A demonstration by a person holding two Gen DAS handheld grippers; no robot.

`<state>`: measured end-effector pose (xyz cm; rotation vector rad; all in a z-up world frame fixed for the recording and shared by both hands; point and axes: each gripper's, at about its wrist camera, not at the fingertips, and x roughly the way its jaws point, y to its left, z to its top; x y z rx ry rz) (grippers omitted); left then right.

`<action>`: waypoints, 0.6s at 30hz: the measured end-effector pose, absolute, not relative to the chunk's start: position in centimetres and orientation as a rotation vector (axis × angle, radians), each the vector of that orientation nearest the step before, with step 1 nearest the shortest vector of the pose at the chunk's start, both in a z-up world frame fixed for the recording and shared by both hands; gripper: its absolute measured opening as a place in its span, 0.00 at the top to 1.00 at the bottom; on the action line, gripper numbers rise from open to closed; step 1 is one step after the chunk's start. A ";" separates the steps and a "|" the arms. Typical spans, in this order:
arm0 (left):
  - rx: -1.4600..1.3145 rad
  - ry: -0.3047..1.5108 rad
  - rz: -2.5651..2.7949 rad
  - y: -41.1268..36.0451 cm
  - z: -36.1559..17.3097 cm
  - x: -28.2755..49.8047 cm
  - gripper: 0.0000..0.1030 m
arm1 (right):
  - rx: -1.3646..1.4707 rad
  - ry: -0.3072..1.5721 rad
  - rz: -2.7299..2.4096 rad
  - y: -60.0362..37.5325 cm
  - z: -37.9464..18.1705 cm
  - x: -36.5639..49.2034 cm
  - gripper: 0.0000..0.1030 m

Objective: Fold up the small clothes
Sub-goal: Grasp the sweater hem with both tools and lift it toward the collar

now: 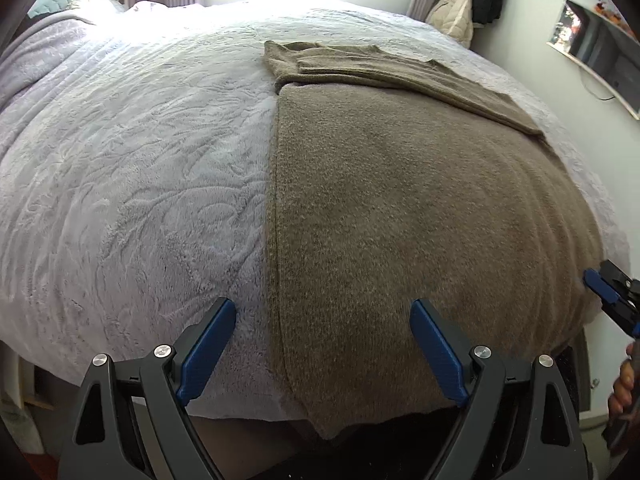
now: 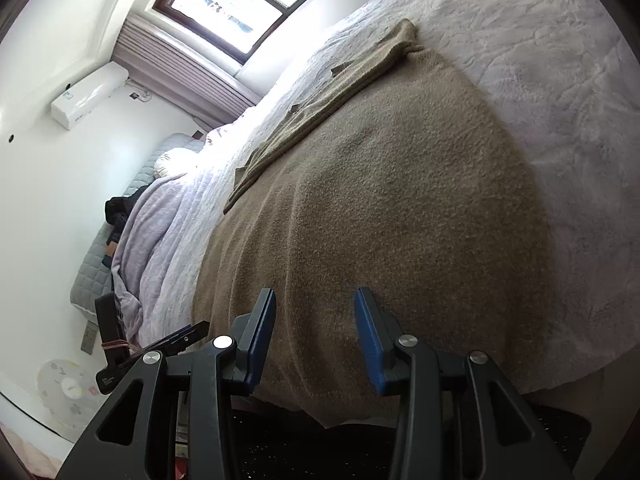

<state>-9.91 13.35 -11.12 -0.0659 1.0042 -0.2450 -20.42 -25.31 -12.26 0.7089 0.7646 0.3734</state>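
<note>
One brown knit garment [image 1: 400, 200] lies flat on one bed [image 1: 140, 160] covered in a pale plush spread; in the left wrist view it fills the centre and right of the frame, its straight left edge running down the middle and its lower hem hanging over the near edge of the bed. A sleeve is folded across its top.

At the bottom of that view the left gripper [image 1: 324, 348] has its two blue pads spread wide, holding nothing; the garment's left edge lies between them, untouched. At the right edge the right gripper [image 1: 612, 288] comes in beside the garment's right side, with a hand [image 1: 622, 384] below it.

In the right wrist view, from left: a wall air conditioner [image 2: 90, 94] whose label is too small to read, a window [image 2: 236, 4] at upper centre, then the garment. The right gripper [image 2: 316, 344] at the bottom is partly open over the hem, gripping nothing. Two grippers in all.
</note>
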 end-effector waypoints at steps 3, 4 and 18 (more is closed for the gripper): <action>-0.073 1.011 -0.322 14.3 -11.5 -10.6 0.13 | 0.666 0.739 0.334 -26.9 -11.4 -21.3 0.51; -0.073 1.017 -0.348 14.6 -11.7 -10.9 0.13 | 0.662 0.727 0.310 -27.8 -11.2 -21.8 0.49; -0.131 1.082 -0.561 12.5 -13.5 -12.1 0.12 | 0.737 0.809 0.294 -31.8 -15.5 -23.3 0.46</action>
